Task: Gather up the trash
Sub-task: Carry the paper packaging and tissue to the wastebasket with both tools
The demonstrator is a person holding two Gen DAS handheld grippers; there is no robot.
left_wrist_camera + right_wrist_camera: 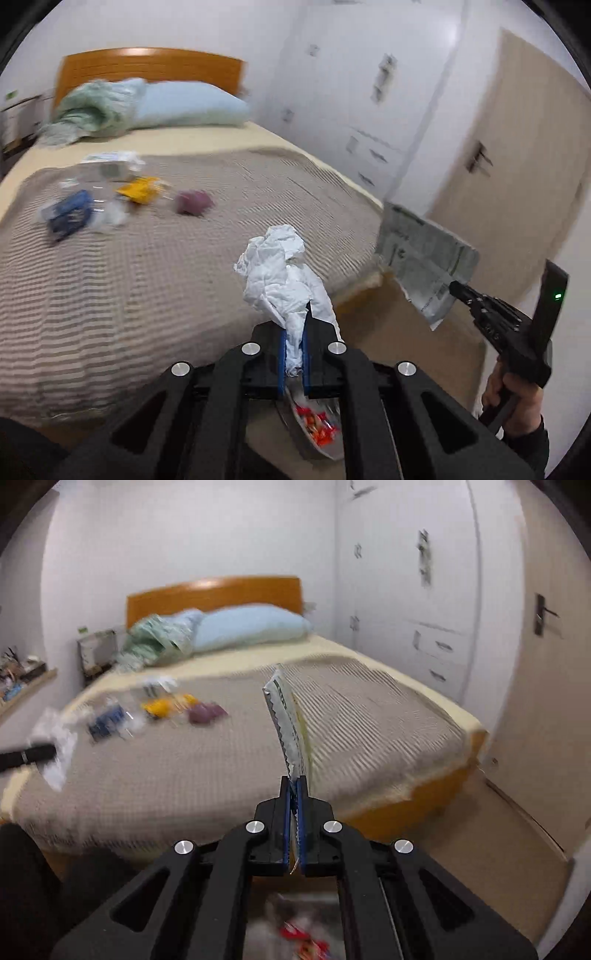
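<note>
The left gripper's [294,343] blue-padded fingers [282,354] are pinched narrow on a crumpled white tissue [280,273], most of which stands up past the tips. The right gripper [294,794] is likewise clamped tight, on the edge of a flat silvery printed wrapper [286,723] that rises edge-on in its own camera. Directly under both tools lies a bin [314,424] already holding red and orange wrappers (blurred, so its shape is hard to make out). I judge this to be the drop-off step: both pieces are lifted clear of the bed and carried over the bin, so the next move calls for lowering each tool toward the opening and parting the fingers.

Farther off, on the beige ribbed bedspread [147,288], more trash waits: a purple lump [194,202], a yellow wrapper [142,189], a blue-labelled clear packet [70,214] and a whitish packet [110,162]. Beyond lie a pale blue pillow [188,105] and the wooden headboard [147,68].
</note>
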